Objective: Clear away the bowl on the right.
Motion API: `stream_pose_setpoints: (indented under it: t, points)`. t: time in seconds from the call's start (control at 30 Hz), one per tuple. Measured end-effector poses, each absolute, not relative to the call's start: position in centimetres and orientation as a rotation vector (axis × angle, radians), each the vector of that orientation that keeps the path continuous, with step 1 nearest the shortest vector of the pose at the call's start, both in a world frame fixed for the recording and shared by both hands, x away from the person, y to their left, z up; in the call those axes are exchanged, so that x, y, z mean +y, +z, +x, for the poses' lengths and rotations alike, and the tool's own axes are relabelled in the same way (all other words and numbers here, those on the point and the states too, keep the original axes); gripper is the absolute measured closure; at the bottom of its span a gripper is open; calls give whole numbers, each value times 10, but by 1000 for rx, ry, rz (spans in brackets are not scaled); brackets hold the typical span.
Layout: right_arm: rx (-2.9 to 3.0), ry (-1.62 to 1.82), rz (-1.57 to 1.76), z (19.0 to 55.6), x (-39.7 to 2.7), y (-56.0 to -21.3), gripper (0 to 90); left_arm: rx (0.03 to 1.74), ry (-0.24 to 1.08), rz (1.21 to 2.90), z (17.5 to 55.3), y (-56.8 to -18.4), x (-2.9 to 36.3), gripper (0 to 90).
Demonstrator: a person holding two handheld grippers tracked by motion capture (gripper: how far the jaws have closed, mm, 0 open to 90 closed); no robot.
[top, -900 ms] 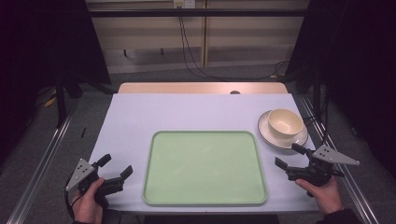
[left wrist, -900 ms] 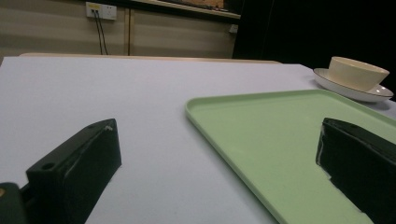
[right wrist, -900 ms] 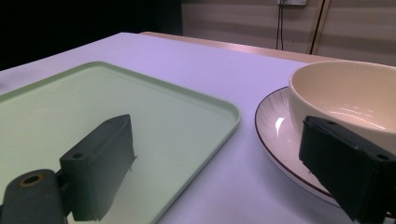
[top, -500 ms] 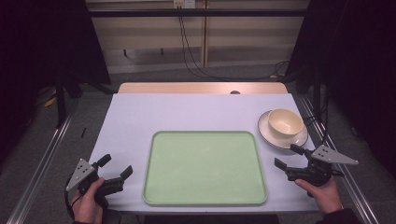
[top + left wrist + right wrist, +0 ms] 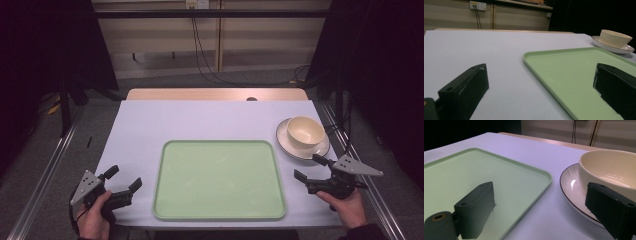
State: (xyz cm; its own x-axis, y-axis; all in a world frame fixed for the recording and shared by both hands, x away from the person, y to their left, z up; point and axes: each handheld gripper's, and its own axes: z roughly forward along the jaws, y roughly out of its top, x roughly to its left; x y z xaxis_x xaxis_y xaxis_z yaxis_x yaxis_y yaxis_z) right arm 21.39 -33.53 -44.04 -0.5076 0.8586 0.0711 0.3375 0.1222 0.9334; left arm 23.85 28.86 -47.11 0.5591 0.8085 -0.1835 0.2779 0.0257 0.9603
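Observation:
A pale green tray (image 5: 220, 182) lies flat at the table's front centre, with nothing on it. A cream bowl (image 5: 305, 131) sits on a white plate (image 5: 295, 148) at the right. My left gripper (image 5: 123, 179) is held low at the front left, open, jaws pointing toward the tray's left edge (image 5: 544, 67). My right gripper (image 5: 310, 167) is open at the front right, between the tray's right edge (image 5: 541, 187) and the plate (image 5: 571, 192). The bowl (image 5: 609, 170) stands just beyond its right jaw. Nothing is between either pair of jaws.
The table is covered in a pale lilac sheet (image 5: 210, 120), with a wooden strip along the far edge (image 5: 215, 94). Metal rails run along both sides. Cables hang down the back wall (image 5: 200, 45).

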Motion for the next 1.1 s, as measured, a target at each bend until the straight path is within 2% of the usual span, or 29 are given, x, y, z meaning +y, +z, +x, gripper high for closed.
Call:
stream_pose_setpoints:
  t: [0.03, 0.23, 0.77, 0.83, 1.1]
  points:
    - [1912, 1379, 1156, 214, -337, -440, 131, 956, 528, 1541, 239, -471, 289, 1]
    - [1895, 1362, 1200, 215, -347, -436, 115, 958, 529, 1539, 238, -471, 289, 1]
    - [1812, 1358, 1245, 226, -363, -422, 156, 958, 527, 1540, 239, -471, 288, 1]
    - [1849, 1362, 1284, 229, -366, -420, 244, 956, 524, 1540, 239, -471, 288, 1]
    - [1808, 1359, 1287, 243, -384, -418, 203, 958, 529, 1544, 239, -471, 288, 1]
